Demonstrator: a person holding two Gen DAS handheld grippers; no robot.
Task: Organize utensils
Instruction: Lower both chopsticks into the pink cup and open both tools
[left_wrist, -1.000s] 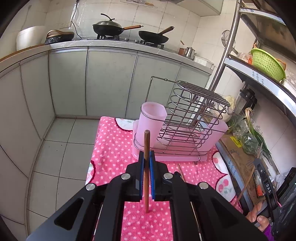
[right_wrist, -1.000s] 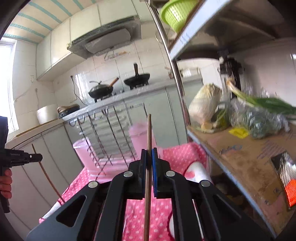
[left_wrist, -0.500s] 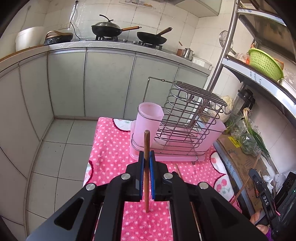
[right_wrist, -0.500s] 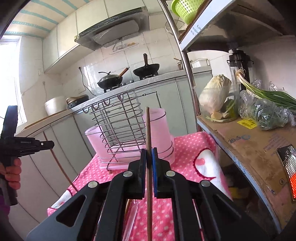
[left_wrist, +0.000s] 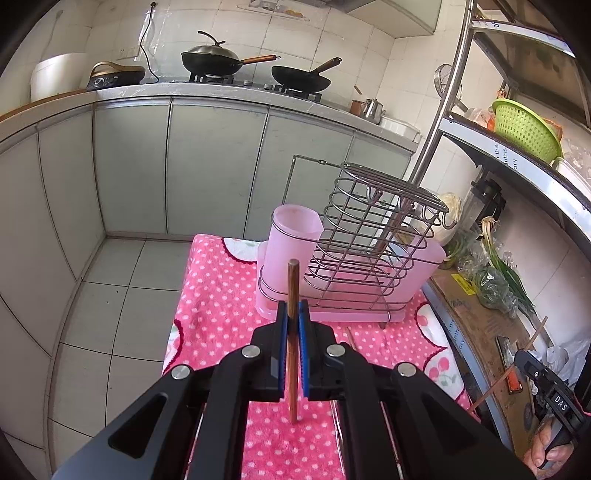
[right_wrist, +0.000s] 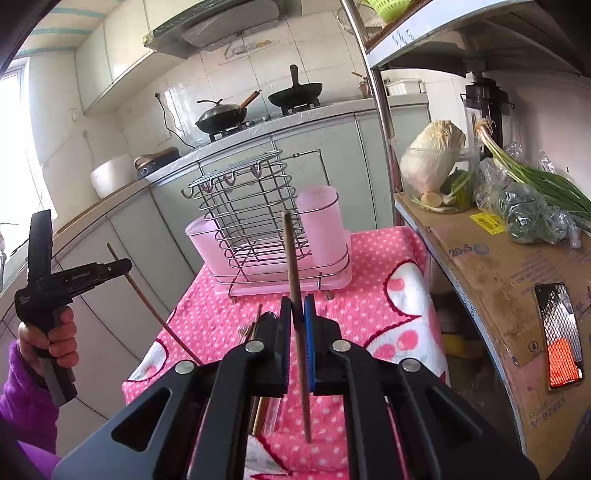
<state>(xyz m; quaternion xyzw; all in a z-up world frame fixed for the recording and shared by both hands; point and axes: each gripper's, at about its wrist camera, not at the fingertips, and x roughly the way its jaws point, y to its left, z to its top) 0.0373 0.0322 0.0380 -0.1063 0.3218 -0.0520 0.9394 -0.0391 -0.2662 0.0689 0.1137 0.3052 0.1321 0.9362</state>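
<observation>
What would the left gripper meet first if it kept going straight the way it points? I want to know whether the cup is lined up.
Probably the pink cup: the left gripper, shut on a chopstick, aims at its lower wall, not its mouth. Depth is unclear, so it might touch the polka-dot cloth first.

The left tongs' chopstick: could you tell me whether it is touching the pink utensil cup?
Apart. The right wrist view shows the chopstick in the left tongs well clear of the pink utensil cup.
</observation>
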